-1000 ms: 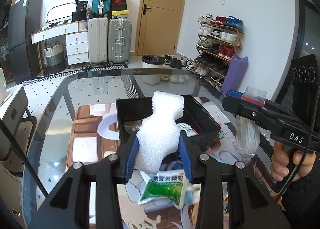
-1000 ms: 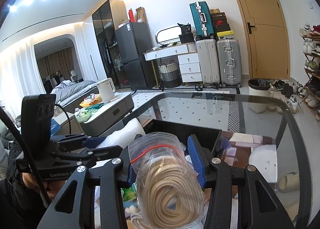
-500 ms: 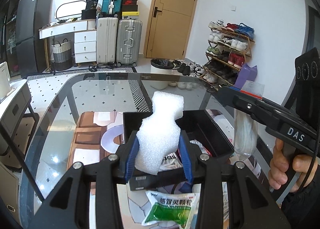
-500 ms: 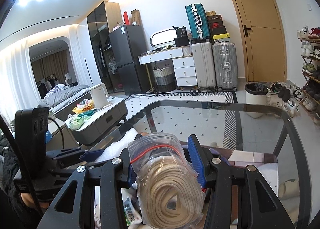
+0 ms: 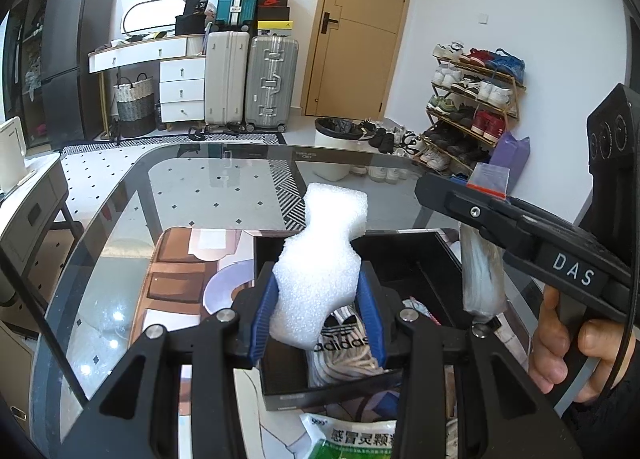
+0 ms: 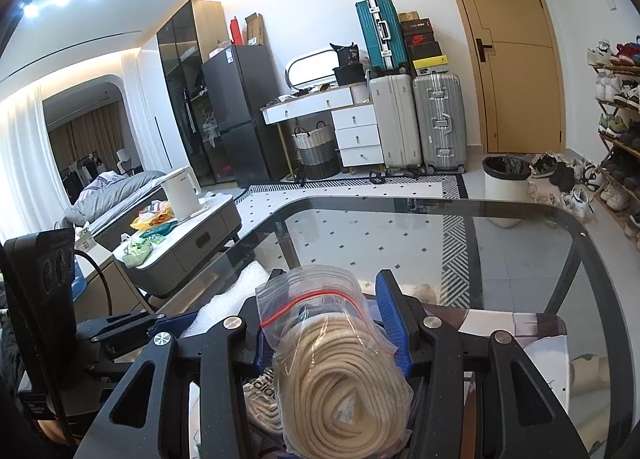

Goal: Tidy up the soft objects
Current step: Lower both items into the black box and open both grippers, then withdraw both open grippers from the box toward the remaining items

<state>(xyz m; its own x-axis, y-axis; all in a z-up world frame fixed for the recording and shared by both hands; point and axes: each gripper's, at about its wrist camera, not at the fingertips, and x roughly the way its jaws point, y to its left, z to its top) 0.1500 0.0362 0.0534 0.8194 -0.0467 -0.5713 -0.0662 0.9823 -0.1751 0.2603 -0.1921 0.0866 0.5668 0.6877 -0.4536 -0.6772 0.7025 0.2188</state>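
Adidas bag (image 5: 344,335) in black box (image 5: 400,255); L tool (image 5: 318,313) w/ foam (image 5: 320,259), R tool (image 6: 332,323) w/ rope bag (image 6: 340,371).

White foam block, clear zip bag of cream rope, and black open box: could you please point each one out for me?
White foam block (image 5: 320,259): left wrist view, its middle.
Clear zip bag of cream rope (image 6: 340,371): right wrist view, the rope coil.
Black open box (image 5: 408,259): left wrist view, its inner far wall.
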